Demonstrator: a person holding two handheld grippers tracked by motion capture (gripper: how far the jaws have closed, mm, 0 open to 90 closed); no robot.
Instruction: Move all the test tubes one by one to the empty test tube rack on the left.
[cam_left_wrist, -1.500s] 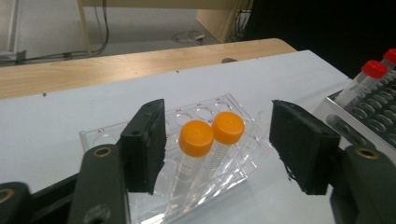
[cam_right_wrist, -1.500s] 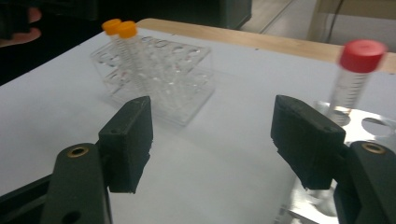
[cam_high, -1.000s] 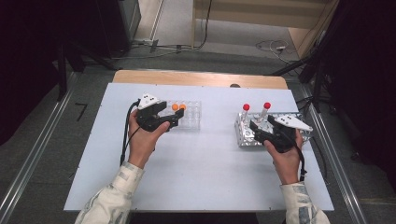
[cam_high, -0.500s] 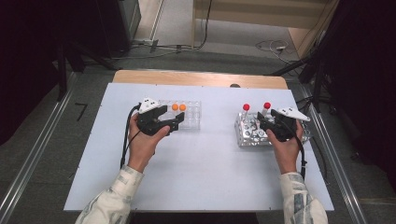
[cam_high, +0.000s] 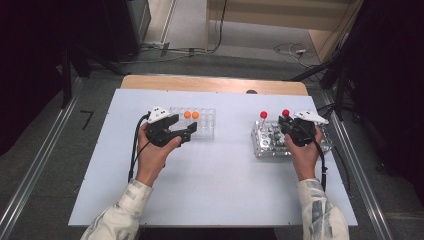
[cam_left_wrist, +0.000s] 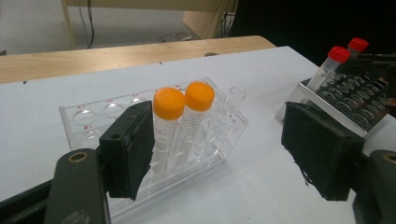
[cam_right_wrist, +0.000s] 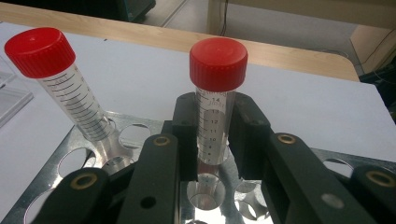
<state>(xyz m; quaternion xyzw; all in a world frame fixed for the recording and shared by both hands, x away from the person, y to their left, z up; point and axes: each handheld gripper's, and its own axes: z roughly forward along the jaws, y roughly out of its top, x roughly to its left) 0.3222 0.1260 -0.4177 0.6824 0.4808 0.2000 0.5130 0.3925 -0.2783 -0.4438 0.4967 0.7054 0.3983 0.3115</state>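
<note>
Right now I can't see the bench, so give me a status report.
Right tongs just closed on red-capped tube in metal rack. Left tongs open beside clear rack. Second red tube leans alongside, apart.

1. The left hand-held gripper (cam_high: 186, 134) has a black body with a white three-cornered plate on top.
2. A black cable (cam_high: 135, 145) loops from its rear down past the wrist.
3. Its jaws are black bars ending in thick, rough black foam pads (cam_left_wrist: 132, 149), each bar with a brass-ringed pivot hole.
4. The right hand-held gripper (cam_high: 285, 122) looks the same: black body, pale plate, and a black cable along the forearm.
5. Its jaw links are glossy black with brass-ringed screws (cam_right_wrist: 286, 138).
6. Both sleeves (cam_high: 320, 212) are pale cloth with a faint grey mottled pattern.
</note>
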